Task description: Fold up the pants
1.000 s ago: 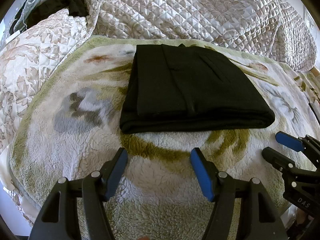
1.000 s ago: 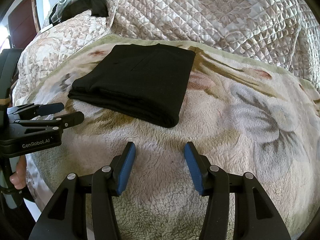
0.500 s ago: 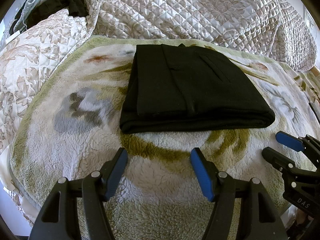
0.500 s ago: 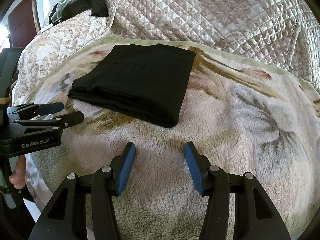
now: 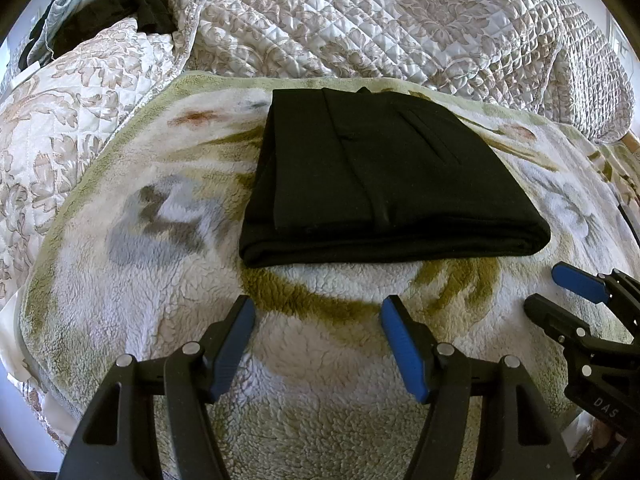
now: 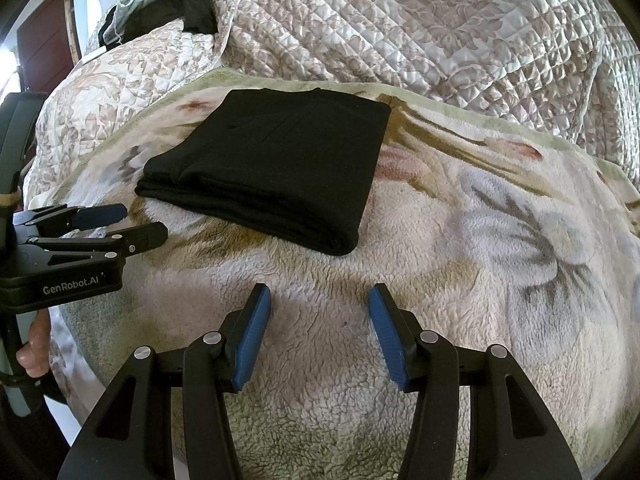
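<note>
I've got both grippers parked over the fleece blanket point(image 5: 320, 400), short of the pants point(image 5: 384, 176). Pants are black, folded into a flat rectangle, lying mid-blanket w/ the thick folded edge toward me. Left gripper point(image 5: 318, 312) jaws apart, nothing btwn them, just fleece below. Right gripper point(image 6: 316, 300) same: jaws apart, empty. Each shows at the edge of the other's view, near but not touching. Nothing lies btwn grippers and pants. Quilted bedspread point(image 5: 380, 20) bunched up just behind the blanket; dark clothes pile point(image 5: 120, 8) far back left, well apart.
</note>
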Available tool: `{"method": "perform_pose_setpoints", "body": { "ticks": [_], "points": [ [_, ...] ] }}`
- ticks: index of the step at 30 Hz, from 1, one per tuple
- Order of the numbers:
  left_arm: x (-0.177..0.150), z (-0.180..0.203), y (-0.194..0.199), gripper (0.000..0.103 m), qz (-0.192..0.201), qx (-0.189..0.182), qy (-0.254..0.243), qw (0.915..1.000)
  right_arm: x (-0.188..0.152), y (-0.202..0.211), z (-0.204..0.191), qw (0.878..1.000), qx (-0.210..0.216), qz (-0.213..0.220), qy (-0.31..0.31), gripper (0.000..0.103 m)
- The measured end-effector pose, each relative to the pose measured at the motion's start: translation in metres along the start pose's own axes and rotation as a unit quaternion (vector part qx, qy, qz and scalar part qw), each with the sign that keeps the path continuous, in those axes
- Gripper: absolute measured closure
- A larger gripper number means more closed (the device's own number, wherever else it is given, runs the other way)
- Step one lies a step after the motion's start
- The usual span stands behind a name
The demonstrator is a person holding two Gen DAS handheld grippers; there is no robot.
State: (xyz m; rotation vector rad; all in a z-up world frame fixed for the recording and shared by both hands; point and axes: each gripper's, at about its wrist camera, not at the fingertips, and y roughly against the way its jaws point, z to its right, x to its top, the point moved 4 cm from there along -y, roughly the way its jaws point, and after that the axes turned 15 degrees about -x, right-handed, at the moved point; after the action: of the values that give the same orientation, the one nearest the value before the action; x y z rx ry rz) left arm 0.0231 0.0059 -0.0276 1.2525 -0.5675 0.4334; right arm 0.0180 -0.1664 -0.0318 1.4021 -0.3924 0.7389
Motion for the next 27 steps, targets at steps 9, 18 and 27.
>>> {"method": "perform_pose_setpoints", "body": {
  "ticks": [9,18,27],
  "points": [
    [0.0000,-0.0001,-0.0001,0.034,0.000,0.000,0.000,1.0000,-0.0012,0.0010,-0.0014,1.000,0.000,0.000,0.000,0.051],
    [0.0000,0.0000,-0.0003,0.034,0.000,0.000,0.000,1.0000,-0.0014,0.0014,-0.0020,1.000,-0.001,0.001,0.000,0.051],
    [0.0001,0.0000,-0.0005,0.034,-0.001,0.000,-0.001,1.0000,-0.0019,0.0020,-0.0028,1.000,-0.001,0.001,0.000,0.050]
  ]
}}
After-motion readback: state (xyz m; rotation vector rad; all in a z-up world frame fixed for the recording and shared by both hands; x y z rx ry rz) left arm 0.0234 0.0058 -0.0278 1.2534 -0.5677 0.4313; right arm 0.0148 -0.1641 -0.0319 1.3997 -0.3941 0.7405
